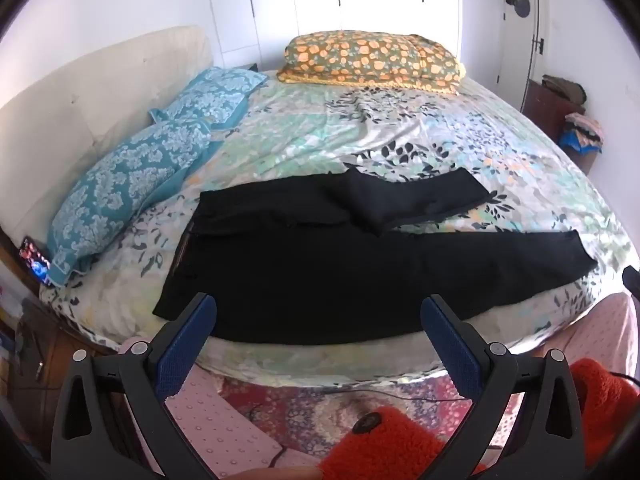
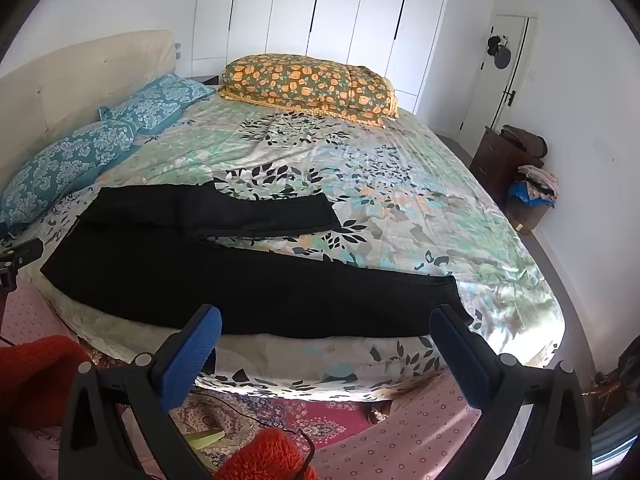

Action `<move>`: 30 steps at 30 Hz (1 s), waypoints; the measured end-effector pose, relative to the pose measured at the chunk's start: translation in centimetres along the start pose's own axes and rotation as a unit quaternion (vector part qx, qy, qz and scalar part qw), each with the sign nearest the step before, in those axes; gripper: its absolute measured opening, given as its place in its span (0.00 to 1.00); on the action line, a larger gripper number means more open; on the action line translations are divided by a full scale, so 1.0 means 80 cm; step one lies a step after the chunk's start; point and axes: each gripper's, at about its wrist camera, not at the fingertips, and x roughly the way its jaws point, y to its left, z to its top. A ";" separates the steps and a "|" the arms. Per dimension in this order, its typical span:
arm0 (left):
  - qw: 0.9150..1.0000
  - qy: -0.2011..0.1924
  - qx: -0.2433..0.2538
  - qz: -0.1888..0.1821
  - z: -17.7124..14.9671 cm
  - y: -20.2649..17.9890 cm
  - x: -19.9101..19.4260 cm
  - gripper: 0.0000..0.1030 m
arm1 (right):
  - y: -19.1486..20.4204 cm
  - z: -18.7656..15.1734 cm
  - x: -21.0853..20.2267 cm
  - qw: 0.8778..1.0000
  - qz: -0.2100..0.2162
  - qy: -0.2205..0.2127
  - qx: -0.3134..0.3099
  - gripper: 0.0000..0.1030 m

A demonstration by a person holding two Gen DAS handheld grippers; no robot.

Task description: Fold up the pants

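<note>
- Bed (image 2: 400, 184) with floral sheet serves as the folding surface.
- Black pants (image 1: 320, 280) lie along its near edge — one leg straight, the other doubled back, likely needing straightening.
- Left gripper (image 1: 318, 330) and right gripper (image 2: 326, 338) hover spread wide, empty — ready to pinch.

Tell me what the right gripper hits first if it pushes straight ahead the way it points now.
Probably the black pants: the open right gripper aims down at the near leg lying along the bed edge. Depth is unclear.

White-walled bedroom: wide bed with floral leaf-print sheet (image 2: 400, 184), cream padded headboard (image 1: 80, 92), white wardrobe doors (image 2: 320, 12), dark wooden cabinet (image 2: 496, 160), red patterned rug (image 2: 320, 412).
</note>
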 end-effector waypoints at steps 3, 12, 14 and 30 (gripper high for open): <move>1.000 0.006 -0.002 0.000 -0.001 0.001 0.000 0.99 | 0.005 -0.001 0.002 1.000 0.006 0.008 0.001 1.00; 1.000 0.028 -0.001 -0.005 -0.004 0.001 0.013 0.99 | 0.002 -0.005 -0.003 1.000 0.009 0.000 0.009 1.00; 1.000 0.028 0.003 -0.005 -0.004 -0.003 0.013 0.99 | 0.000 -0.003 -0.001 1.000 0.006 0.004 0.014 1.00; 0.999 0.032 0.013 -0.013 -0.002 -0.006 0.016 1.00 | -0.010 -0.001 0.001 0.999 -0.019 0.010 0.040 1.00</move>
